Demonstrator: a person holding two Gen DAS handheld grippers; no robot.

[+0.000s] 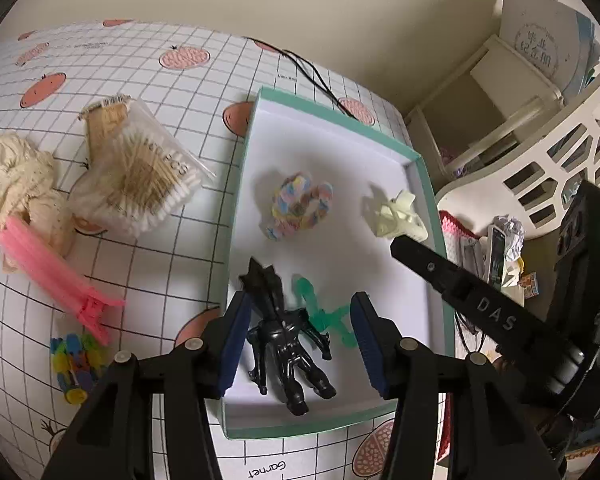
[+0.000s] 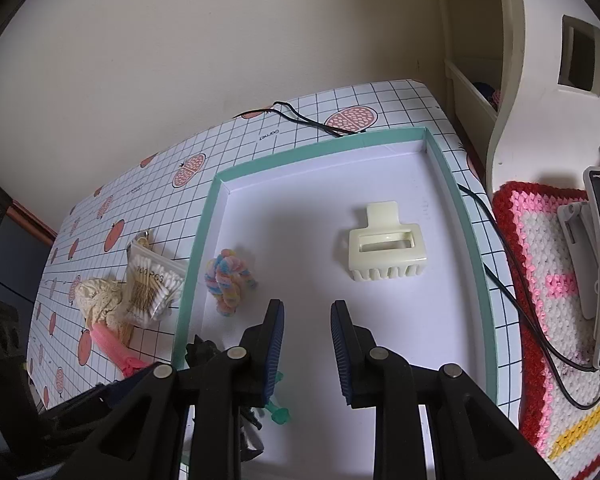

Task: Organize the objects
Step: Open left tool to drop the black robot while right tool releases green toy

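My left hand-held gripper [image 1: 298,340] hangs open over the black figure [image 1: 288,344] lying in the teal tray [image 1: 240,184]; right hand-held gripper [image 2: 307,350] open, empty. Looks like mid-sort: next I'd go for the cotton swabs [image 1: 140,176] on the bench [image 1: 148,80], w/ a wide, gentle grip.

Soft, dim indoor light (faint shadows), fisheye-warped dark edges.
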